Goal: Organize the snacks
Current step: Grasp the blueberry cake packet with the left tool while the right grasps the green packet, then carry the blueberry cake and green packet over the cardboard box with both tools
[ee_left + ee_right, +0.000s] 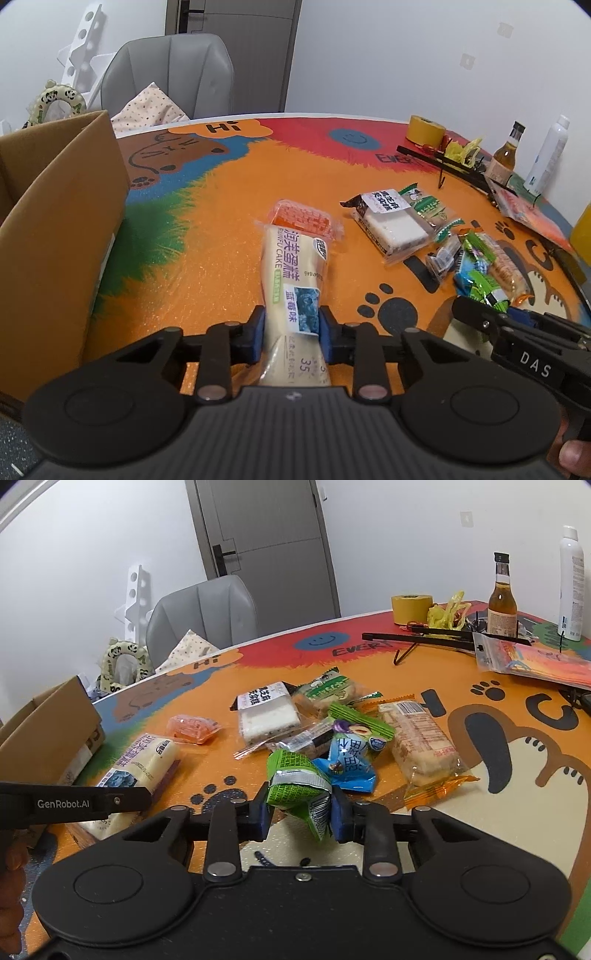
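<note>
The left gripper (291, 328) is pinched tight on the cake pack (291, 280); its blue pads press the pack's two long sides near the close end; the pack's long way runs straight out ahead of the tool, and its far end rests on the table mat (207, 258), touching the little orange snack (304, 219) just past it. The right gripper (300, 808) is also squeezed on something, a green packet (297, 781); that packet sits right between its pads, crumpled, with the blue packet (347, 764) just ahead and a pile of other snacks further out.

The cardboard box (62, 229) is off to the left of the left gripper, close by; from the right gripper it is far to the left, past the other tool. So the left hand looks nearer to the box; I think the cake pack has to swing sideways to the left, long end first, to go in; the box wall stands tall, so it may need a lift first.
</note>
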Demonstrator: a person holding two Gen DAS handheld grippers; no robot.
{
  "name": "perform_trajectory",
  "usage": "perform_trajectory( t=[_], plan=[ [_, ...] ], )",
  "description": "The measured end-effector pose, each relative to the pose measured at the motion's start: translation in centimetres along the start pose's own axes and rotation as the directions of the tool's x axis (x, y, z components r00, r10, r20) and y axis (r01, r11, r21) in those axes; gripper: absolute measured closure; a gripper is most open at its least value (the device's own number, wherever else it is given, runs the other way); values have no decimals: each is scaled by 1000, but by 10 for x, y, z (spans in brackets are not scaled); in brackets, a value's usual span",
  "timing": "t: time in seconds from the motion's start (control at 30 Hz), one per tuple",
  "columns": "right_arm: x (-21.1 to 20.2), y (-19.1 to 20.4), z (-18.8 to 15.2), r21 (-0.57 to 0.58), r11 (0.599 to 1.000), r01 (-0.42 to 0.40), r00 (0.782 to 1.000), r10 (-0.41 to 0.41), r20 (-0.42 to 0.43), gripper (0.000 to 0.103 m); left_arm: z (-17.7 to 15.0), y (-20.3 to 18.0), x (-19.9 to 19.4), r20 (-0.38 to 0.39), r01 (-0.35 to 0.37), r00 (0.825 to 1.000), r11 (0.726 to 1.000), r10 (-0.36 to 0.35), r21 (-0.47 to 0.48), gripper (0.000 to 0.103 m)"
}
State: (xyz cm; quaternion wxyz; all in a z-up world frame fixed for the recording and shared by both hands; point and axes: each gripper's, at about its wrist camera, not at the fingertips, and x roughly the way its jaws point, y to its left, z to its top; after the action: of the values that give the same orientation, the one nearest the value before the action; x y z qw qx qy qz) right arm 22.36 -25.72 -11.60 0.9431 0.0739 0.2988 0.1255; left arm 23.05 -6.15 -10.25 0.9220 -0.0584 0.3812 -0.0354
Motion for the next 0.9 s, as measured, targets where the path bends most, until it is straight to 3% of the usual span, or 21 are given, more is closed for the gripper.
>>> perform_trajectory(
  t=[0.47, 0.9],
  plan=[
    [-20, 24, 10, -17, 999, -35, 998, 36, 48, 74, 2, 14, -38, 77, 46, 996, 999, -44, -20, 76],
    [-28, 69, 26, -72, 994, -78, 992, 84, 95, 74, 17, 43, -77, 167, 41, 985, 998, -35, -37, 76]
  ],
)
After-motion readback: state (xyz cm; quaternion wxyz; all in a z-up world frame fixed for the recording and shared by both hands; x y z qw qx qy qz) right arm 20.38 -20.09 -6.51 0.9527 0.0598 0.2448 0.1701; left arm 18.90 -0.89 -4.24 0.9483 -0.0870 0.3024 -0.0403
